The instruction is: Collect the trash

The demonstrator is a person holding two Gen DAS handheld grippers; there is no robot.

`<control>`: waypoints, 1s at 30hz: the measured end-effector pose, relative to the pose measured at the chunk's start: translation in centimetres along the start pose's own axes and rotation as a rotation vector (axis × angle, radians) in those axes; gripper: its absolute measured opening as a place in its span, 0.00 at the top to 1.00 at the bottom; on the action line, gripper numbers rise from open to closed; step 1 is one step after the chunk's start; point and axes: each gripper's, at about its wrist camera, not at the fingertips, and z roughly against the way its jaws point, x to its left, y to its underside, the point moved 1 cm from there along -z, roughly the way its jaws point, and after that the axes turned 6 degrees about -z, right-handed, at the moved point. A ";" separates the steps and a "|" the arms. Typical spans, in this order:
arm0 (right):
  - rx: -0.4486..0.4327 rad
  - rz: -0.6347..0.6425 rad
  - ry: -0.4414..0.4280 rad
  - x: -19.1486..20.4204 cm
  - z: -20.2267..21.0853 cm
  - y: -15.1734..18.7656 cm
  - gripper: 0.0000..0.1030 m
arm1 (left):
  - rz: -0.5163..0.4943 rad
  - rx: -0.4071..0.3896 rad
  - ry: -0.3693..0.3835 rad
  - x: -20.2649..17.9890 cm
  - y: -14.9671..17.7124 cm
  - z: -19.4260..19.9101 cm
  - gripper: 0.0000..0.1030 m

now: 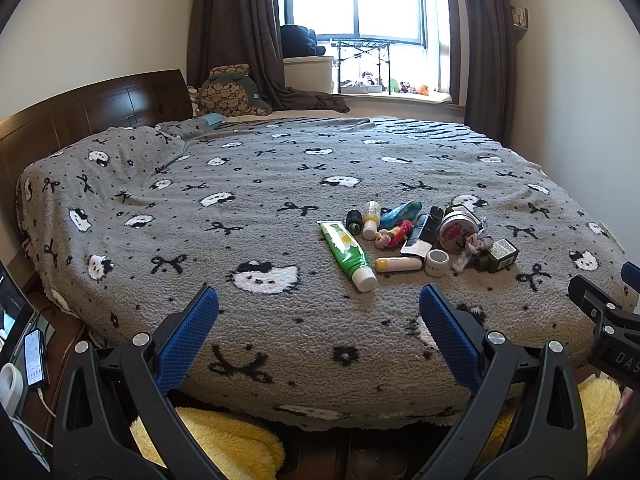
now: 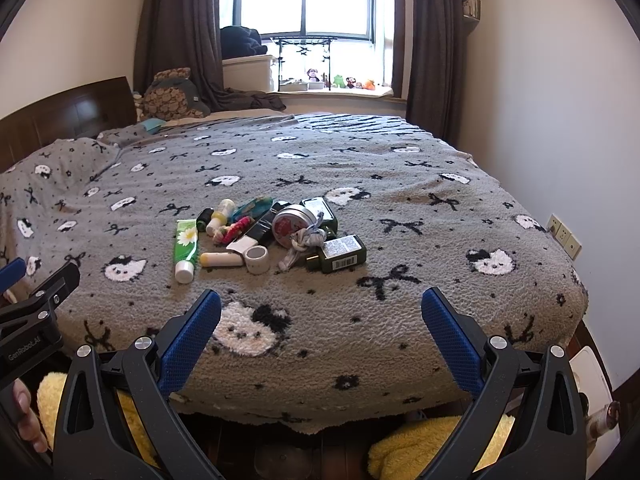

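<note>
Right wrist view, lot of loose litter clustered mid-bed on the grey fleece blanket with cat-face and bow print (image 2: 360, 320), slightly toward the near edge.

Item: green-and-white plastic squeeze tube with daisy print and white cap (image 2: 185, 246). Long axis runs roughly toward the camera, cap nearest. Likely light, soft-walled and a little slick; best taken across the firmer shoulder just above the cap.

Item: dark green flat glass-like bottle with white barcode label (image 2: 339, 255). Lies on its broad face, neck pointing left toward the pile. Judged the heaviest and most breakable piece; grip across the narrow sides.

Item: round silver tin with red printed lid (image 2: 289, 221), tilted on its edge against its neighbours. Stiff, smooth, prone to roll.

Item: cream cylindrical stick with yellow end (image 2: 221, 259), axis left-right, beside a small white ring-shaped roll (image 2: 256, 258). Both light.

Item: grey-white knotted cloth scrap (image 2: 304, 246), limp, pinch anywhere.

Item: pink-and-green fabric hair tie (image 1: 394, 234), soft; other pieces behind it are too crowded to tell apart.

Right tool (image 2: 320, 320): blue pads spread wide, holding nothing, near the bed's near edge, well short of the pile. Left tool (image 1: 319, 320): likewise spread and empty.
</note>
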 end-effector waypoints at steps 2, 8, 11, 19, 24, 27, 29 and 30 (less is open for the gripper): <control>0.000 0.000 0.001 0.0 0.0 0.0 0.03 | 0.000 0.000 0.001 -0.1 0.1 -0.1 0.08; 0.000 -0.005 0.006 -0.1 0.0 0.0 0.03 | 0.001 -0.001 -0.001 -0.1 0.1 -0.1 0.08; -0.005 -0.013 0.016 -0.6 -0.1 -0.3 0.03 | 0.007 -0.002 -0.006 0.2 0.4 0.1 0.08; -0.039 -0.004 0.008 -1.2 -0.7 -0.4 0.03 | 0.001 0.001 0.000 0.5 0.6 -0.8 0.08; -0.061 0.005 -0.009 -1.6 -1.7 -0.3 0.03 | -0.010 -0.002 -0.002 0.2 1.1 -2.1 0.08; -0.052 0.012 -0.011 -1.9 -2.6 0.0 0.03 | -0.025 0.012 0.004 0.0 1.5 -3.4 0.08; -0.031 0.000 -0.024 -2.2 -3.4 0.3 0.03 | -0.036 0.024 0.007 -0.4 1.7 -4.3 0.08; -0.018 -0.010 -0.036 -2.4 -3.8 0.5 0.03 | -0.041 0.033 0.006 -0.5 1.8 -4.8 0.08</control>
